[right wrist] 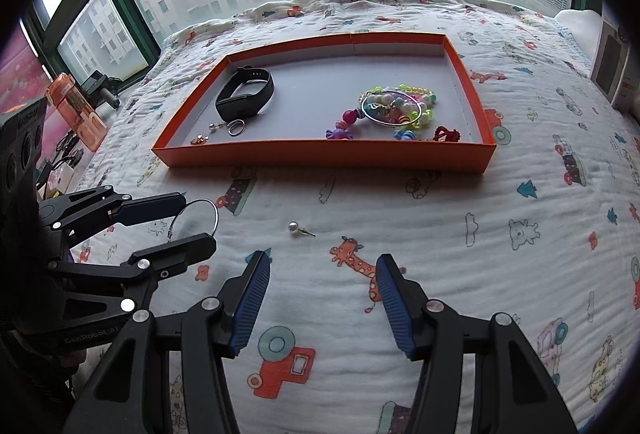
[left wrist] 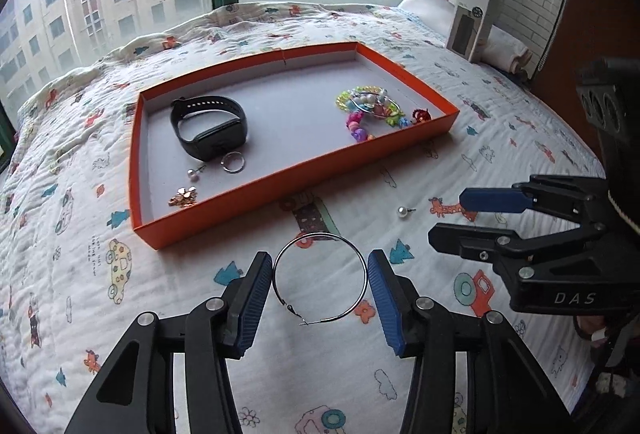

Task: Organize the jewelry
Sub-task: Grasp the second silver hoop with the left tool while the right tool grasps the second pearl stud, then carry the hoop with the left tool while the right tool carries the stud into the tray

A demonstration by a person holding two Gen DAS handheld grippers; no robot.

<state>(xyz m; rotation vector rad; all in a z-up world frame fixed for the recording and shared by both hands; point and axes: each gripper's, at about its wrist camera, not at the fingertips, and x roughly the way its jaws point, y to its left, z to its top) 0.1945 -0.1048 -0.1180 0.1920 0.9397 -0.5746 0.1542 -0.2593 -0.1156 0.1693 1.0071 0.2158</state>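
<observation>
A thin silver hoop earring [left wrist: 320, 276] lies on the printed quilt between the open fingers of my left gripper [left wrist: 320, 290]; it also shows in the right wrist view [right wrist: 196, 218]. A pearl stud earring [left wrist: 403, 212] [right wrist: 298, 229] lies on the quilt just ahead of my open, empty right gripper [right wrist: 322, 298] [left wrist: 448, 218]. The orange tray [left wrist: 280, 178] [right wrist: 328, 156] holds a black smartwatch [left wrist: 210, 126] [right wrist: 246, 96], a small ring [left wrist: 233, 162], a pearl stud [left wrist: 194, 173], a gold charm [left wrist: 184, 196] and colourful bead bracelets [left wrist: 368, 110] [right wrist: 396, 108].
A boxed item [left wrist: 472, 26] stands at the bed's far right by the window. In the right wrist view an orange bottle [right wrist: 72, 106] and clutter sit left of the bed. The quilt [right wrist: 480, 254] spreads around the tray.
</observation>
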